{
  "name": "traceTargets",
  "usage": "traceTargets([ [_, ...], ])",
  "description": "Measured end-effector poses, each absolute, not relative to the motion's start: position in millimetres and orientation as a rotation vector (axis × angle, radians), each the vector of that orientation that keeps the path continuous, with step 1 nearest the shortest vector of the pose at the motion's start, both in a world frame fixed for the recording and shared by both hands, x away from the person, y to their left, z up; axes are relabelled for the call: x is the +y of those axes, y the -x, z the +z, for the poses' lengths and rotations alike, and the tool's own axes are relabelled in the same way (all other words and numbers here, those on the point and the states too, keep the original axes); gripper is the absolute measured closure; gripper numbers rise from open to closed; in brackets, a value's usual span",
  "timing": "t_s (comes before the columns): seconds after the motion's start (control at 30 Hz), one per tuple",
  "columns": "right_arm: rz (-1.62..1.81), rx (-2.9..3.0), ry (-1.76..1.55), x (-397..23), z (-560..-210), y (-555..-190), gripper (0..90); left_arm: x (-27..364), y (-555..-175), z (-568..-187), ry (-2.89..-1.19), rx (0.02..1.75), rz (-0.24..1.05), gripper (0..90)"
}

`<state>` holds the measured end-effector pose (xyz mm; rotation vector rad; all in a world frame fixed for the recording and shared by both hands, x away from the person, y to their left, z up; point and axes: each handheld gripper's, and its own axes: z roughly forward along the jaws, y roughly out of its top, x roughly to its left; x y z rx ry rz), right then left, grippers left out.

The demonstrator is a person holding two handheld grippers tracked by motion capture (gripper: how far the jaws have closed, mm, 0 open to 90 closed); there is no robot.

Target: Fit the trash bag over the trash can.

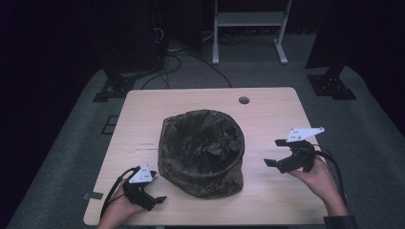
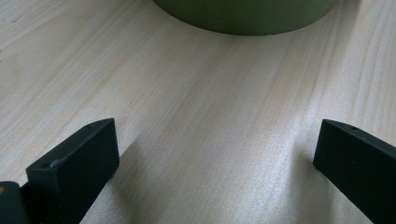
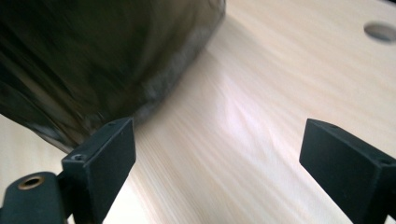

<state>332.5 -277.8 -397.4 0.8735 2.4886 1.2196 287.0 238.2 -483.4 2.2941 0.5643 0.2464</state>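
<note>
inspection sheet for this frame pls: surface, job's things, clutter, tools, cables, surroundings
Surface: light wood table, one round hole near the far edge.
Job's things: bin lined with a dark bag, standing mid-table.
Clutter: nothing seen.
Tools: left tool open, low at the bin's near left; right tool open, at the bin's right; neither touches it.
Cables: one trails from each tool; more lie on the floor behind.
Surroundings: grey carpet, white frame legs, dark stands.

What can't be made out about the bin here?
- High view: the floor inside the bin is hidden by its crumpled black bag liner.
- Left gripper view: the bin is cut off by the top edge.
- Right gripper view: motion blur smears the liner.
</note>
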Motion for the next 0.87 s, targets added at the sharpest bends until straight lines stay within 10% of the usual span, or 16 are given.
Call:
traceTargets([
  [0.87, 1.092, 2.478, -0.957, -296.8, -486.9, -315.5, 9.3, 238.4, -287.2, -483.4, -2.293, 0.573, 0.252, 0.0],
])
